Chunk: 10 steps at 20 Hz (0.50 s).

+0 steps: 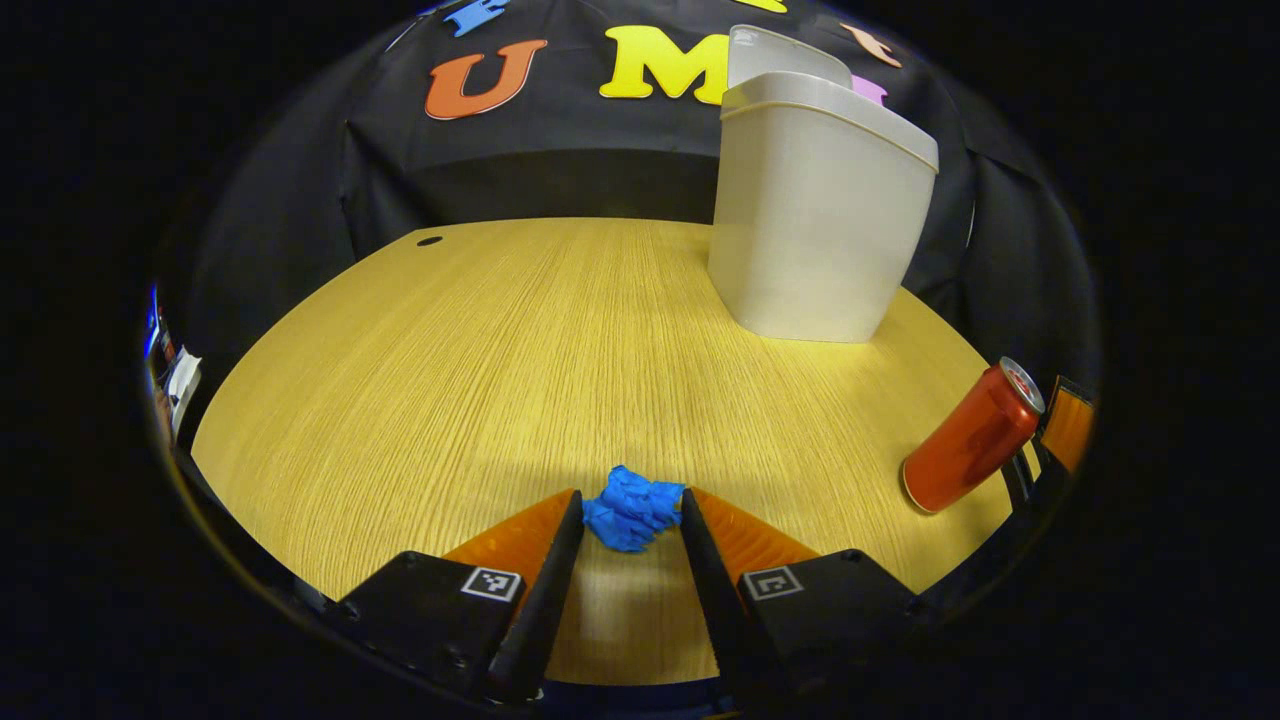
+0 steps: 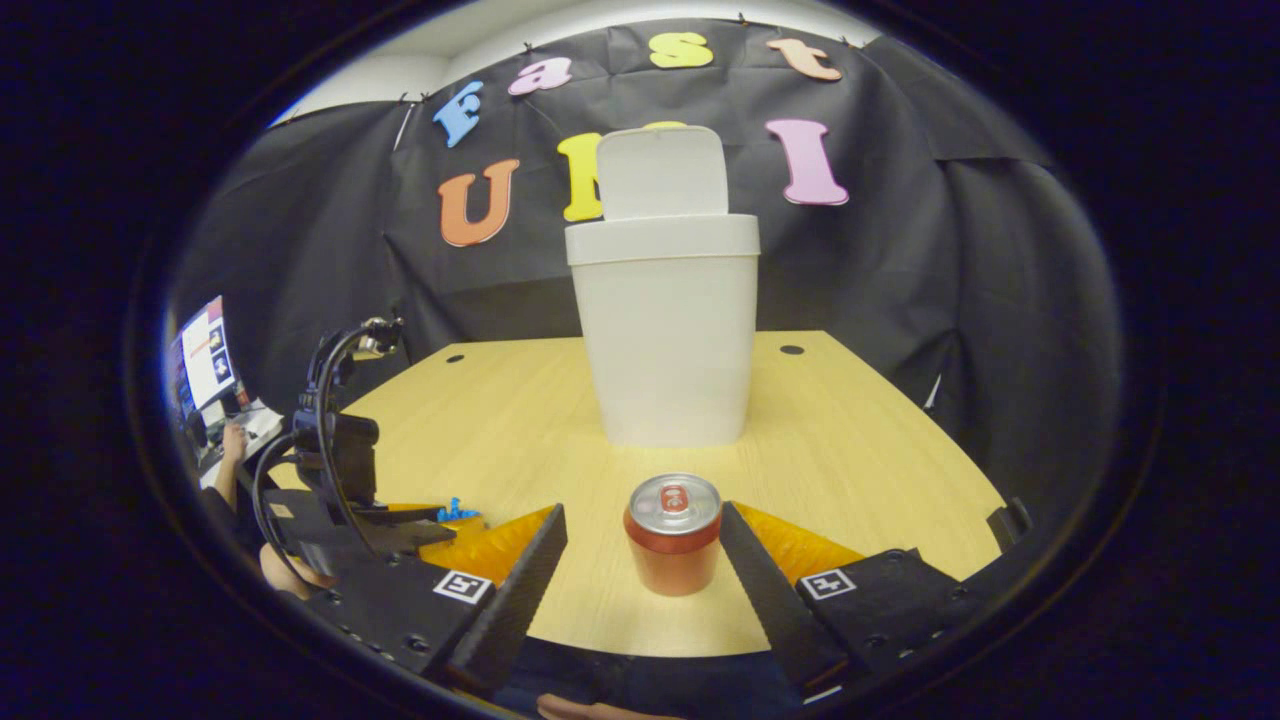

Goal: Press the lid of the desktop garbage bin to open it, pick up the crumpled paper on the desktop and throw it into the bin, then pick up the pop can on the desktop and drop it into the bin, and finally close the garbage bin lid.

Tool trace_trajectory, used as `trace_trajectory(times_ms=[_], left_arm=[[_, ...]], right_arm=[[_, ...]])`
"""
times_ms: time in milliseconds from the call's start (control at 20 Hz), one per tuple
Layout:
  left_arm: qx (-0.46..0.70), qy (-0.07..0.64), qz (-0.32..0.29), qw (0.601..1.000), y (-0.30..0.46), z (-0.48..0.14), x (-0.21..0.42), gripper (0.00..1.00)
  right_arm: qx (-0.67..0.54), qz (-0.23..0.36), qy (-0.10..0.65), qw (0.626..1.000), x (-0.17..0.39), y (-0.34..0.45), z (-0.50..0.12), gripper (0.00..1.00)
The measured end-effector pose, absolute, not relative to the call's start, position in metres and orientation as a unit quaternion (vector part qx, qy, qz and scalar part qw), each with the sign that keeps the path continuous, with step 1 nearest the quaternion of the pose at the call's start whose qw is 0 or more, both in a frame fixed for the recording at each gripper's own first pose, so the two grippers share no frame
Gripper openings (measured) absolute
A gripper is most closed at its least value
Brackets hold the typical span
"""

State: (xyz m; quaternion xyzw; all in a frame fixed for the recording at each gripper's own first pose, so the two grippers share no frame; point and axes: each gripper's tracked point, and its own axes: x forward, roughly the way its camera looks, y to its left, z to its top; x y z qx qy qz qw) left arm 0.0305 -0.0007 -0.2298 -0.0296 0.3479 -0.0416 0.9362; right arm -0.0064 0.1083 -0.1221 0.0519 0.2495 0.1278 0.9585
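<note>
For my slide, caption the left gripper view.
Open tongs bracket blue crumpled paper; bin lid up, can waiting.

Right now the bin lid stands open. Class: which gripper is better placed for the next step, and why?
Left. The crumpled paper goes in first, and it lies between the open left gripper fingertips. The right gripper brackets the pop can, which comes later. The bin lid is up.

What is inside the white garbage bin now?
The garbage bin stands with its lid raised, but its walls hide the inside, so the contents cannot be seen.
</note>
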Motion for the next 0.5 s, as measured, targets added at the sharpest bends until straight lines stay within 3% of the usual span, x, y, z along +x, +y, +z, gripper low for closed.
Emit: trace_trajectory(times_ms=[50, 150, 200, 300, 350, 500], left_arm=[[-0.033, 0.346, -0.042, 0.937, 0.0, -0.229, 0.03, 0.69], [-0.038, 0.341, -0.039, 0.938, 0.002, -0.223, 0.03, 0.52], [-0.039, 0.334, -0.035, 0.941, 0.005, -0.218, 0.031, 0.5], [-0.053, 0.324, -0.031, 0.944, 0.005, -0.209, 0.031, 0.55], [-0.063, 0.321, -0.033, 0.945, 0.003, -0.204, 0.031, 0.48], [-0.068, 0.304, -0.035, 0.95, 0.001, -0.188, 0.029, 0.48]], right_arm=[[0.053, 0.129, 0.256, 0.957, -0.005, 0.109, -0.125, 0.96], [0.059, 0.132, 0.266, 0.953, -0.003, 0.111, -0.131, 0.93], [0.056, 0.129, 0.268, 0.953, -0.002, 0.112, -0.134, 0.93], [0.043, 0.115, 0.271, 0.955, 0.004, 0.108, -0.143, 0.96], [0.036, 0.113, 0.276, 0.954, 0.007, 0.109, -0.149, 0.96], [0.032, 0.109, 0.305, 0.946, 0.009, 0.113, -0.172, 0.96]])
